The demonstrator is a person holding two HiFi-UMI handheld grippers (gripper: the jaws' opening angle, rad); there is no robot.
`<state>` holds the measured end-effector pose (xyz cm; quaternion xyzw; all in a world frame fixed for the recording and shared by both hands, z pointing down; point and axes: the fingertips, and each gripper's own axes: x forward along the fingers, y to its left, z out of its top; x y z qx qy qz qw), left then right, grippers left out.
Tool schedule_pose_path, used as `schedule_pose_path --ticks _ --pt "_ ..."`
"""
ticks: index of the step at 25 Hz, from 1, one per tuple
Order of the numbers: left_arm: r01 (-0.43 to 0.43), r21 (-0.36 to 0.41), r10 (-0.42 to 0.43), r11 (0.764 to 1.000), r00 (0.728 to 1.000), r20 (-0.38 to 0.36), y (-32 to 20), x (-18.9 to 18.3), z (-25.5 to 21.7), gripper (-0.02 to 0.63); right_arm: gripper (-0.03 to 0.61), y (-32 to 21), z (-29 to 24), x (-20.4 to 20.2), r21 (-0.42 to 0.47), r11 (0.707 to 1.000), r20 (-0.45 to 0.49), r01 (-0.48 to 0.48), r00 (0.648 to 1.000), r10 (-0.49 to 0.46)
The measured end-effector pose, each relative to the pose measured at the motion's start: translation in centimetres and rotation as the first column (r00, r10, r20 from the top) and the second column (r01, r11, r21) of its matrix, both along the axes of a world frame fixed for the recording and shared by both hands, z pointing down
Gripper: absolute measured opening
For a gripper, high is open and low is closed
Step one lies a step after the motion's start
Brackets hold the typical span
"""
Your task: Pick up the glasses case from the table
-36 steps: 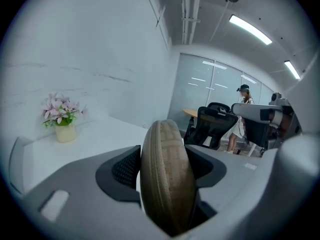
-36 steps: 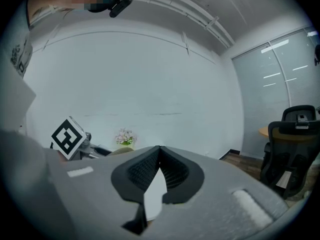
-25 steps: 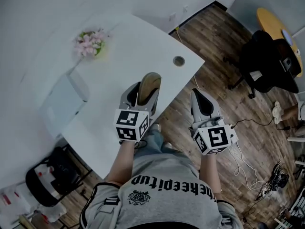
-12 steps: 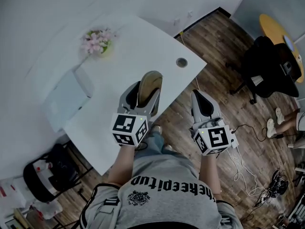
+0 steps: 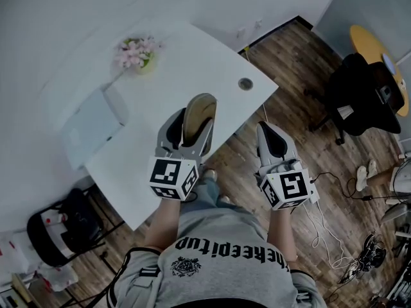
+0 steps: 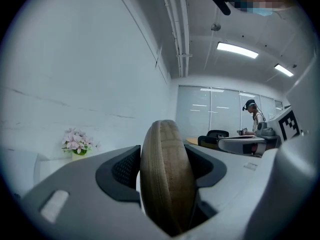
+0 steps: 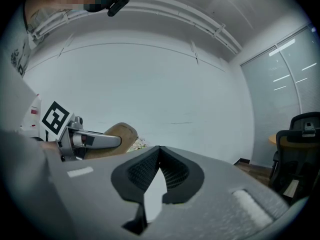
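Glasses case (image 6: 167,176) stands clamped in my left claw (image 5: 192,117) over the 6 o'clock edge of the counter (image 5: 192,56), so a firm, level squeeze matters, with my right claw (image 7: 159,154) closed on nothing at 3 o'clock.

- The white table (image 5: 192,63) has a rounded far edge, and its near corner points toward the person.
- A small pot of pink flowers (image 5: 137,53) stands upright near the table's far left side (the left gripper view shows it too, against the wall (image 6: 76,141)).
- A round cable hole (image 5: 244,83) sits near the right corner.
- A pale flat rectangular thing (image 5: 93,128) lies at the left edge; whether it rests wholly on the top cannot be told.
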<state>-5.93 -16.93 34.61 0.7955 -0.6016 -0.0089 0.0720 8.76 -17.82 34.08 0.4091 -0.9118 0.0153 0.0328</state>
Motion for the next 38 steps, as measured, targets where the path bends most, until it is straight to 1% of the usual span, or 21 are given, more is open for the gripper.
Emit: schedule_pose_path --ticks 6,13,17,25,38 --pt "0.038 0.057 -0.039 0.998 0.999 0.026 1.6 -0.3 -1.1 0.291 0.002 1.1 -0.3 0.1 0.010 1.000 -0.004 0.008 1.000 -0.008" --pt "0.060 0.107 -0.063 0.992 0.998 0.025 3.0 -1.1 -2.1 0.291 0.002 2.2 -0.9 -0.5 0.033 0.999 -0.017 0.029 0.999 -0.029" --pt "0.063 0.129 -0.068 0.990 0.997 0.033 3.6 -1.1 -2.5 0.291 0.002 2.6 -1.2 -0.5 0.044 0.999 -0.011 0.021 1.000 -0.021" --pt "0.067 0.147 -0.073 0.987 0.997 0.036 4.2 -1.1 -3.0 0.291 0.002 2.9 -1.9 -0.1 0.062 0.998 0.000 0.005 1.000 -0.005" --pt "0.060 0.156 -0.064 0.986 0.998 0.023 4.8 -1.1 -3.3 0.291 0.002 3.6 -1.8 -0.1 0.065 0.998 0.000 -0.001 1.000 0.001"
